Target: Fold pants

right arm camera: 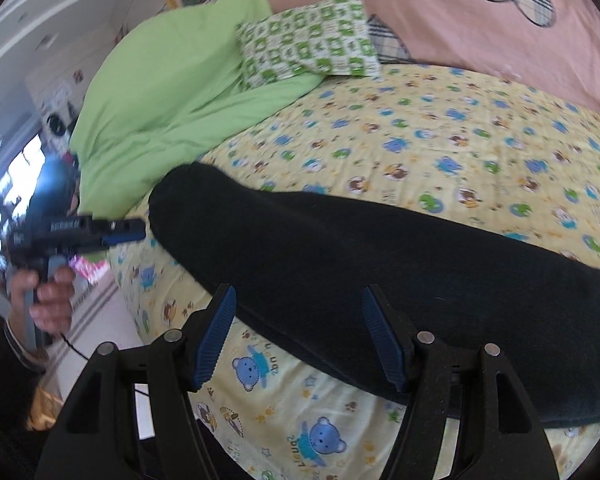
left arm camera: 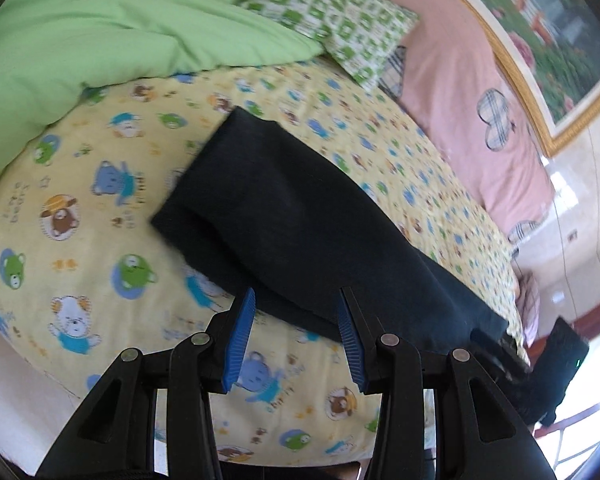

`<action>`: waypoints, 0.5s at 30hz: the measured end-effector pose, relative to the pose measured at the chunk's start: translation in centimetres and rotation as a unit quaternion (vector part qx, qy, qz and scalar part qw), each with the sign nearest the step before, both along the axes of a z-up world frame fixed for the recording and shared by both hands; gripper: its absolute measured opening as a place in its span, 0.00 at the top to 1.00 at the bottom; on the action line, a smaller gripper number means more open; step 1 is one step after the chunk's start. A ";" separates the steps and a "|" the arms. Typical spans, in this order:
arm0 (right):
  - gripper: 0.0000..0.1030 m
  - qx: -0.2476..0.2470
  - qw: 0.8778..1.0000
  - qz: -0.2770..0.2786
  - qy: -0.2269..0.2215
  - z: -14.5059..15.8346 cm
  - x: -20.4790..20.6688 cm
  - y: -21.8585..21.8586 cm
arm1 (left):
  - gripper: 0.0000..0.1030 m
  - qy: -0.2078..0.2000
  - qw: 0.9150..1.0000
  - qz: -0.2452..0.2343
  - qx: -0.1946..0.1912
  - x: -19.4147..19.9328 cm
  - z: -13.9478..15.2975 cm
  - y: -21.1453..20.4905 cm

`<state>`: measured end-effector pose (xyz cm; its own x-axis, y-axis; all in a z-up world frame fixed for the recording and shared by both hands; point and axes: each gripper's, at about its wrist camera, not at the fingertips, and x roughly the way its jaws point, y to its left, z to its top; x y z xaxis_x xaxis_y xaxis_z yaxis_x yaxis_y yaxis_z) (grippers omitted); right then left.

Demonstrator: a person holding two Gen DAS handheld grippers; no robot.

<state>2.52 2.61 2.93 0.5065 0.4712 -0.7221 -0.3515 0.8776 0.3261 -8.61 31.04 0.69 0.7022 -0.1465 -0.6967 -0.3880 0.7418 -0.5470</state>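
Note:
Dark navy pants lie flat as a long folded strip on the yellow bear-print bed sheet. In the right wrist view the pants run from the left edge of the bed to the lower right. My left gripper is open and empty, its blue pads just over the near edge of the pants. My right gripper is open and empty over the pants' near edge. The left gripper also shows in the right wrist view, held by a hand beside the pants' left end.
A green duvet and a green-patterned pillow lie at the head of the bed. A pink sheet covers the far side. A framed picture hangs on the wall. The bed edge drops to the floor.

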 end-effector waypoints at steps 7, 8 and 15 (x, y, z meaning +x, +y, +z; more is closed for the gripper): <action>0.35 -0.098 0.993 0.068 -0.021 -1.7 0.1 4.4 | 0.59 0.010 0.999 0.036 -0.001 1.0 -0.6 2.6; 0.35 -0.108 0.991 0.074 -0.022 -1.9 0.2 4.7 | 0.59 0.013 0.999 0.040 0.000 1.4 -0.8 2.9; 0.39 -0.183 0.977 0.104 -0.026 -4.0 0.7 6.3 | 0.73 0.028 0.999 0.044 0.013 3.9 -1.8 3.1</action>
